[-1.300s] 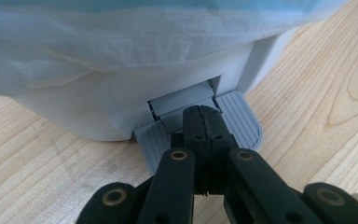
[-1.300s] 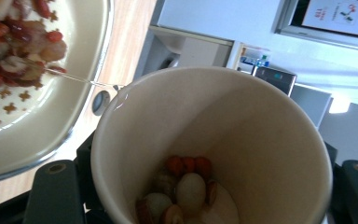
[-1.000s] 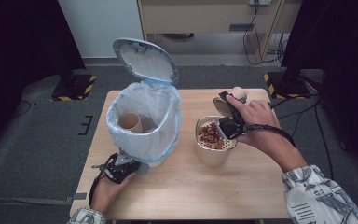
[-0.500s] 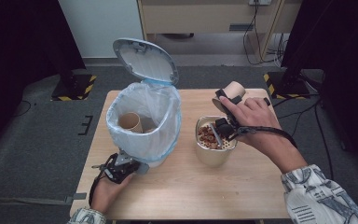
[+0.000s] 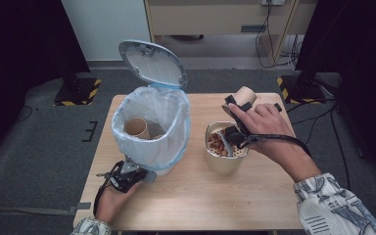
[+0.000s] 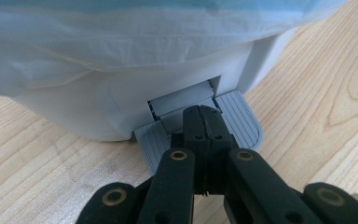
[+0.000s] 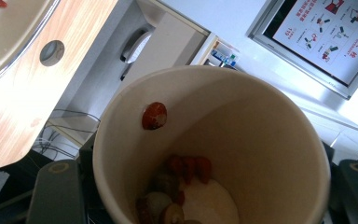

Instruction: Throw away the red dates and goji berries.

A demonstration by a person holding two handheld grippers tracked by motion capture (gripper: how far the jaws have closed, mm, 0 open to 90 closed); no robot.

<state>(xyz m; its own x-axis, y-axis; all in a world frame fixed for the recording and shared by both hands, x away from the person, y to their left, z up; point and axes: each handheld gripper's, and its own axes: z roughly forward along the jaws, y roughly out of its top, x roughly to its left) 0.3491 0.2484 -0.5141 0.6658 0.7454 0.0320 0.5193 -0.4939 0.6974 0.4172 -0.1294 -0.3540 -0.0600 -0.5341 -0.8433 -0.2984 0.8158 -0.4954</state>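
One paper cup point(image 7: 214, 144) in right tool point(image 5: 236, 134) — tipped, mouth toward bowl point(image 5: 225, 164).

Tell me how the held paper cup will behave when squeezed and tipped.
The paper cup looks thin-walled, so it probably dents under the right tongs. Few scraps sit inside, so it is likely light. One scrap clings to its wall; contents may stick.

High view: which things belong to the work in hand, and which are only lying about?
In use:
pedal bin, pedal, paper cup, bowl of scraps, left hand-held gripper, right hand-held gripper.

Lying about:
cables, striped floor base, wall poster.
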